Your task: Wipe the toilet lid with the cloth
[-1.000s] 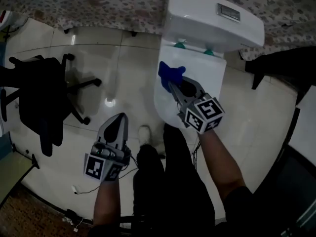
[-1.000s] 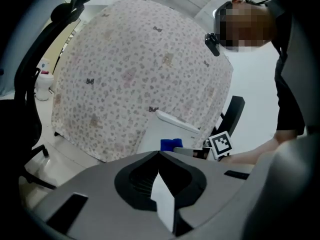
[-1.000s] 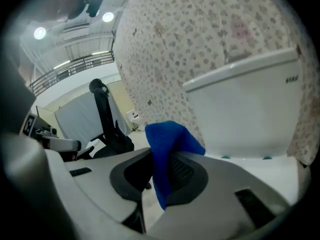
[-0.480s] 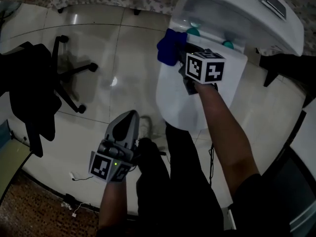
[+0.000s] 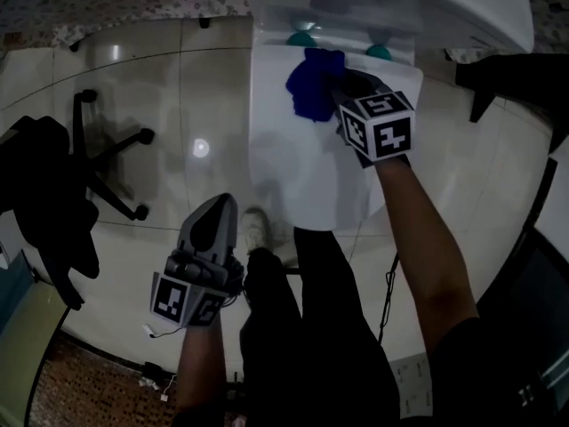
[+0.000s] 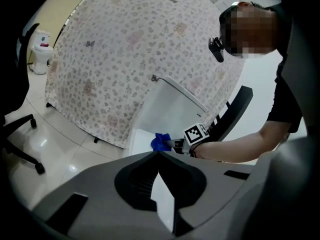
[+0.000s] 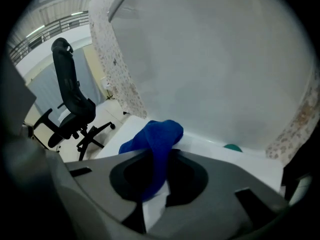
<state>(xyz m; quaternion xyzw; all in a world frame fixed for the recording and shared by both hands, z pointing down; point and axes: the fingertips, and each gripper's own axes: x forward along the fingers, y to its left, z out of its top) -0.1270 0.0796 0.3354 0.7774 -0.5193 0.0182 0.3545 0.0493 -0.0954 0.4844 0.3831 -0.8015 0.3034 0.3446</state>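
The white toilet lid [image 5: 302, 181] lies shut below the tank [image 5: 400, 7]. My right gripper [image 5: 332, 92] is shut on a blue cloth [image 5: 312, 84] and presses it on the lid's back part, close to two green hinge caps [image 5: 300, 38]. In the right gripper view the cloth [image 7: 156, 136] bunches out between the jaws of that gripper [image 7: 155, 156], just short of the tank [image 7: 215, 74]. My left gripper [image 5: 219, 206] hangs shut and holds nothing, low over the floor left of the toilet. Its own view [image 6: 158, 153] looks toward the cloth [image 6: 160, 142].
A black office chair [image 5: 62, 181] stands on the glossy tiled floor [image 5: 160, 87] at the left. A flower-patterned curtain [image 6: 125, 59] hangs behind the toilet. A dark furniture leg [image 5: 507, 78] juts in at the right. The person's legs and a shoe [image 5: 256, 229] are at the toilet's front.
My right gripper has carried the cloth from the lid's left edge back toward the tank and hinges. The left gripper has stayed low beside the toilet.
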